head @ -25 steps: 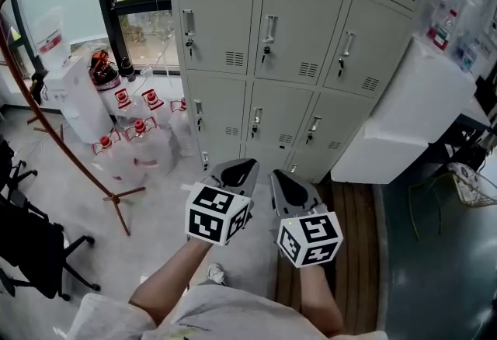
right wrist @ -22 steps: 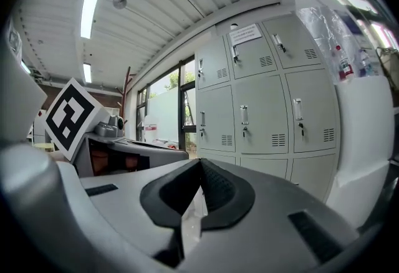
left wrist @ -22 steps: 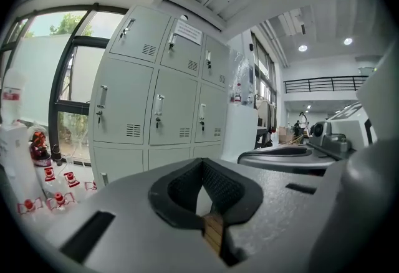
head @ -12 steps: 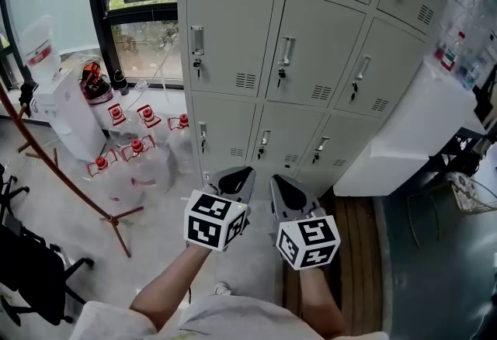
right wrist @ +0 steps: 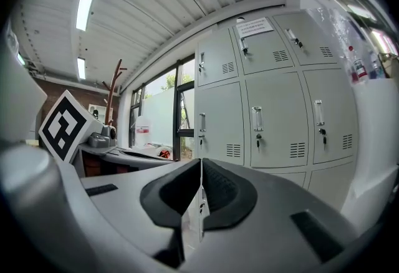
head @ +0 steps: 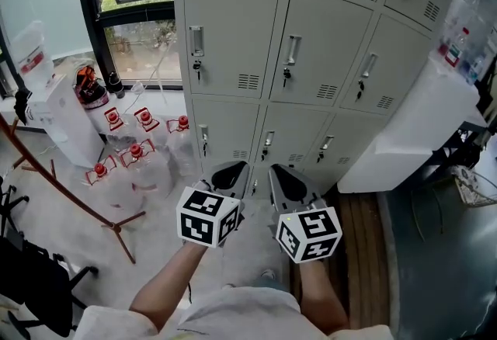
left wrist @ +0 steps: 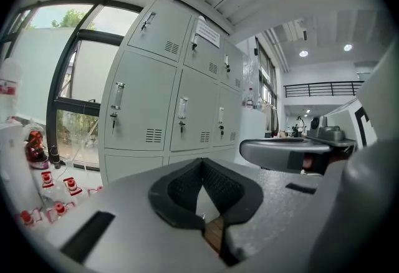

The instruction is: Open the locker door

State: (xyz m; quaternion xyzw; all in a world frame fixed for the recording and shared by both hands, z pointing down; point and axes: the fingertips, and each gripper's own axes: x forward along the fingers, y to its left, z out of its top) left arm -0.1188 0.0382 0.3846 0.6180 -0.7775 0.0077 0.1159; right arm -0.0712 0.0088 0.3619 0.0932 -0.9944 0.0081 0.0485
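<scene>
Red-capped bottles (head: 144, 168) and lockers (head: 233, 129) stand on the pale floor (head: 159, 206).

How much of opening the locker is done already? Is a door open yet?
Nothing is done yet: every locker door in view is shut. In hand: the left gripper and right gripper are held out in front of the doors, both shut and empty, touching no handle. Left to do: reach a handle, grip it and pull the door open.

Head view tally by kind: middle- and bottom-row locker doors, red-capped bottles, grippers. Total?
Locker doors: 6
Red-capped bottles: 5
Grippers: 2
Total: 13
</scene>
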